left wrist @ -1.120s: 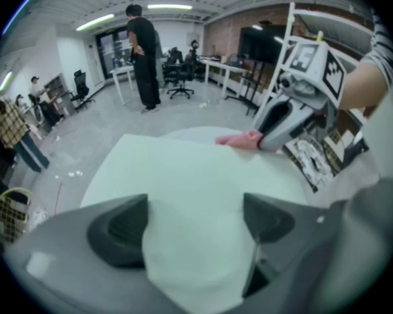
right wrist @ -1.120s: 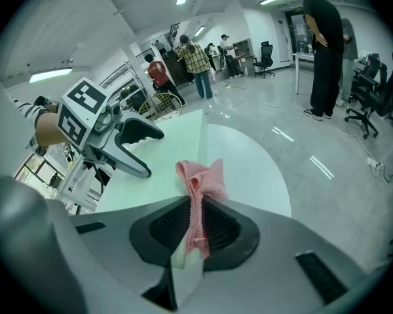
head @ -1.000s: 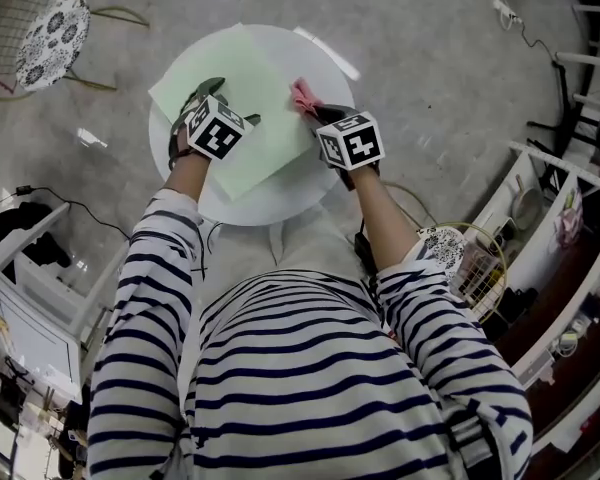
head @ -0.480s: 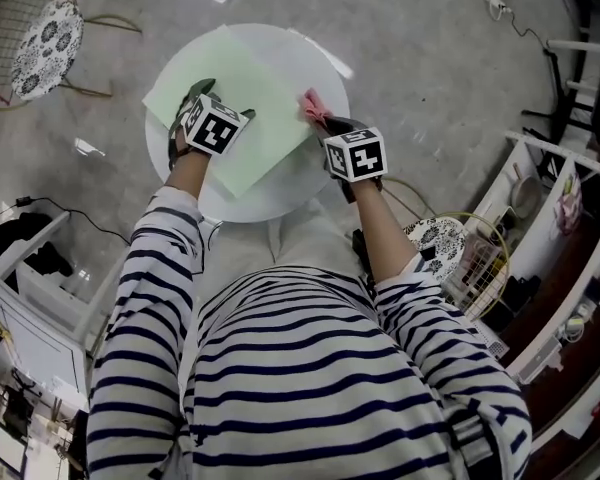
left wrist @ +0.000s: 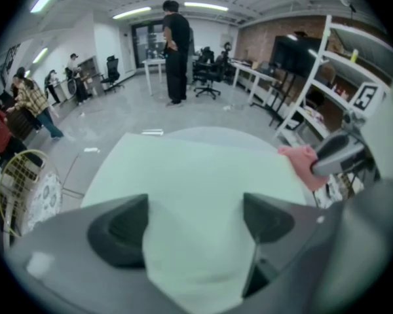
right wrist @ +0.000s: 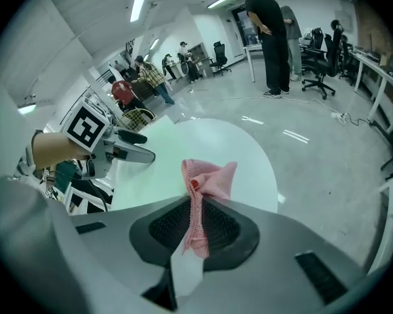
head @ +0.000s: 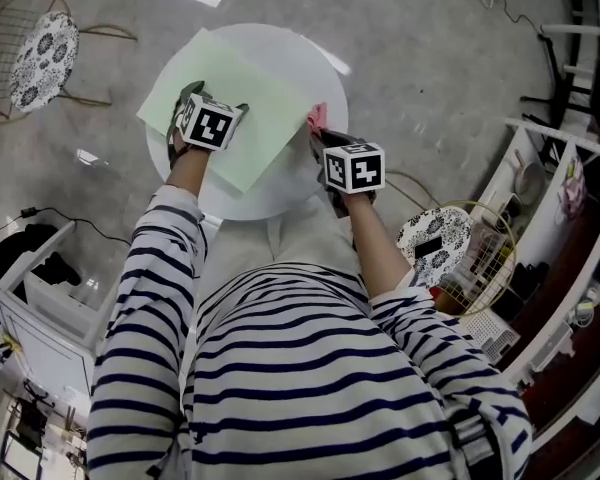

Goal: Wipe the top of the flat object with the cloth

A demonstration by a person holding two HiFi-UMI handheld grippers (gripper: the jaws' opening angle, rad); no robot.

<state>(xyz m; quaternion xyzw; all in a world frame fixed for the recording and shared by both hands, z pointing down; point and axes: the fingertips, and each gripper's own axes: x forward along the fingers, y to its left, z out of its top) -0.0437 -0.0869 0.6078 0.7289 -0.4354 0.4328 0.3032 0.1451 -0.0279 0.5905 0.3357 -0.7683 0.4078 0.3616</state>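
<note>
The round white surface is the biggest thing here, with open floor all around it, so there is lots of room to move both arms. On it lies the flat object, a thin, pale green sheet. It looks very light and bendy, so I think it could slide or curl up when rubbed. Its left corner sticks out past the rim of the surface, so a hard push there could tip it off. A good spot to hold it down is near the close edge, away from where the wiping goes. The left claw is there now, wide open, with the sheet showing between its two sides. It grips nothing, and I cannot tell if it presses down. The cloth is small, pink, soft and floppy. The right claw is closed tight on its lower end, and the loose top bunches up at the right corner of the sheet.
</note>
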